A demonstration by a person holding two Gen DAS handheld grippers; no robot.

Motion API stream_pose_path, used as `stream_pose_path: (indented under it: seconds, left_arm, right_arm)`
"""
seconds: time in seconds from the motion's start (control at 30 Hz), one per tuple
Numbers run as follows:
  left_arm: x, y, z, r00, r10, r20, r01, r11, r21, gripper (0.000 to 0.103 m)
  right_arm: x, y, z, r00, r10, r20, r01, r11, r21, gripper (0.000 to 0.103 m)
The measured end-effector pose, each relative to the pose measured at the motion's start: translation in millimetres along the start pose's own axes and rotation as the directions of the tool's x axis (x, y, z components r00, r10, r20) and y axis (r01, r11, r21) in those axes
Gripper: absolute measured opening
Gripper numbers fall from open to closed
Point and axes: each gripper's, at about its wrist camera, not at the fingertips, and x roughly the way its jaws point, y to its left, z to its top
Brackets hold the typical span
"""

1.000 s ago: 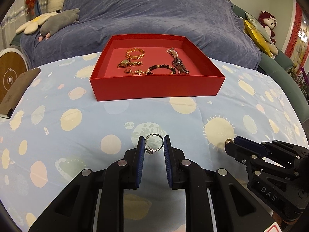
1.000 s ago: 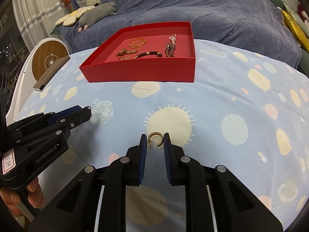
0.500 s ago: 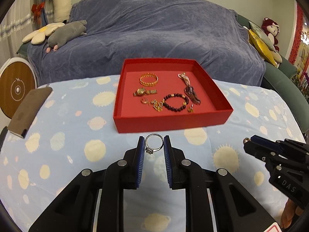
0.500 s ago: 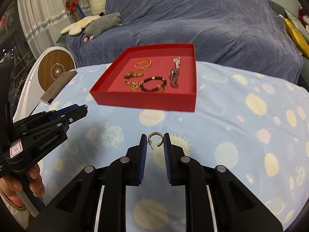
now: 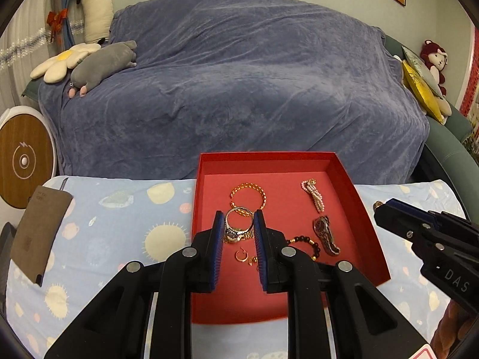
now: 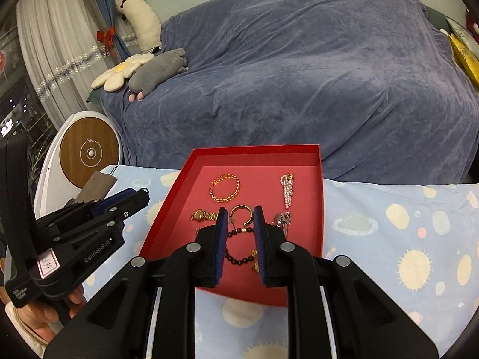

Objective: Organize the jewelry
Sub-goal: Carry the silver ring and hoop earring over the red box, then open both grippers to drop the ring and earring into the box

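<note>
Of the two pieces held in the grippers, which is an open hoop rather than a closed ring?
The gold hoop in the right gripper: it has a gap; the left gripper's silver ring is closed.

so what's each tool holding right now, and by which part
Left tool holds a silver ring, pads pinching the band's two outer sides, stone low. Right tool holds a gold open-hoop earring, pinched across the hoop's sides.
</note>
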Motion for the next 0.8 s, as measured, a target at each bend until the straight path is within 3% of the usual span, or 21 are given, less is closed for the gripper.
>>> stream_pose_path:
  seconds: [0.3, 0.53, 0.8]
  left_arm:
    - [77, 0, 13, 0.994, 0.017, -0.111, -0.017, 1.000, 0.001, 0.017]
    - [103, -3, 10, 0.987, 0.017, -0.163, -0.014, 1.000, 0.018, 0.017]
    - [109, 0, 9, 0.986, 0.023, -0.167, -0.022, 1.000, 0.006, 0.020]
  right_arm:
    - [85, -17, 13, 0.992, -0.031, -0.121, 0.036, 0.999, 0.034, 0.017]
    - [110, -25, 12, 0.985, -0.070, -0.156, 0.075, 0.997, 0.028, 0.017]
    - [116, -28, 8, 0.982, -0.078, -0.169, 0.081, 0.997, 0.013, 0.018]
